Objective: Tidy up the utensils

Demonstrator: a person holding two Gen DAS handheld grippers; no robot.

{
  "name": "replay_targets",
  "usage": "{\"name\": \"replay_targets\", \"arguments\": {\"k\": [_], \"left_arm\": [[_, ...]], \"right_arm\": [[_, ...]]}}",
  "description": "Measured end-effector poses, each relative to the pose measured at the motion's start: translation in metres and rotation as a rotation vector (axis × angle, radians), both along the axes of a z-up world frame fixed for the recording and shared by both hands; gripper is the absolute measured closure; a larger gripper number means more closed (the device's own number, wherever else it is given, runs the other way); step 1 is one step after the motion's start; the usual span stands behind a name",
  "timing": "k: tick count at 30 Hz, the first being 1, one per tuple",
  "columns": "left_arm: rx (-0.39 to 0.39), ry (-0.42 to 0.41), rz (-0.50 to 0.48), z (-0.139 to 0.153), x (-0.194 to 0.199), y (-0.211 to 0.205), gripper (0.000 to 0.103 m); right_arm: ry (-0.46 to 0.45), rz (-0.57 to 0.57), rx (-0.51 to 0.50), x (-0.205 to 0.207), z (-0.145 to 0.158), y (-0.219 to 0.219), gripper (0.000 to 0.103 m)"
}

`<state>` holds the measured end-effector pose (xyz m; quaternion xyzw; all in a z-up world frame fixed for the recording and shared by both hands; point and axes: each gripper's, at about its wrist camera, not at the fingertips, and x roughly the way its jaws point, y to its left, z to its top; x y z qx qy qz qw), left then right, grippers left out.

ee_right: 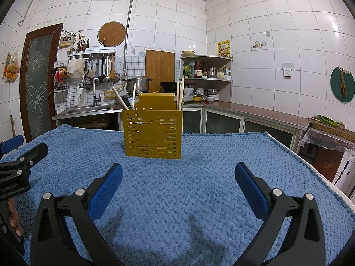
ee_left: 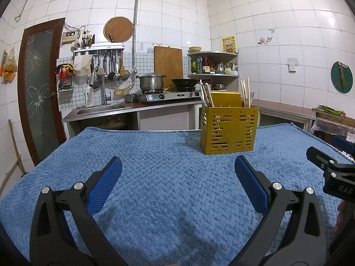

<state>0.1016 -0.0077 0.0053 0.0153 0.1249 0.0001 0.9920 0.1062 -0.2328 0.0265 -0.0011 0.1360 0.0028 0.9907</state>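
A yellow slotted utensil holder stands upright on the blue towel, ahead and to the right of my left gripper; in the right wrist view the holder is ahead and slightly left. Wooden chopsticks and spoon handles stick up from it, also seen as chopsticks in the right view. My left gripper is open and empty above the towel. My right gripper is open and empty above the towel. Each gripper's side shows in the other's view.
Behind the table are a sink counter, a gas stove with a pot and a wok, a corner shelf of bottles and a long counter on the right. A door is at left.
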Motion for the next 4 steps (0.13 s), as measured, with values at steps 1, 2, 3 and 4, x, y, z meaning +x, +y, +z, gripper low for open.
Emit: {"name": "replay_targets", "arguments": {"k": [1,2,3,4], "left_arm": [[0.002,-0.002,0.001,0.0,0.0,-0.0003,0.005],[0.004,-0.003,0.003,-0.0001,0.0001,-0.0005,0.005],[0.004,-0.003,0.003,-0.0004,0.0004,-0.0004,0.005],[0.002,-0.002,0.004,-0.0005,0.0005,0.0001,0.005]], "right_arm": [[0.0,0.0,0.0,0.0,0.0,0.0,0.004],[0.001,0.0,-0.001,0.0005,-0.0002,0.0,0.004],[0.001,0.0,-0.001,0.0002,-0.0002,0.0,0.004],[0.001,0.0,-0.001,0.0002,-0.0002,0.0,0.004]]}}
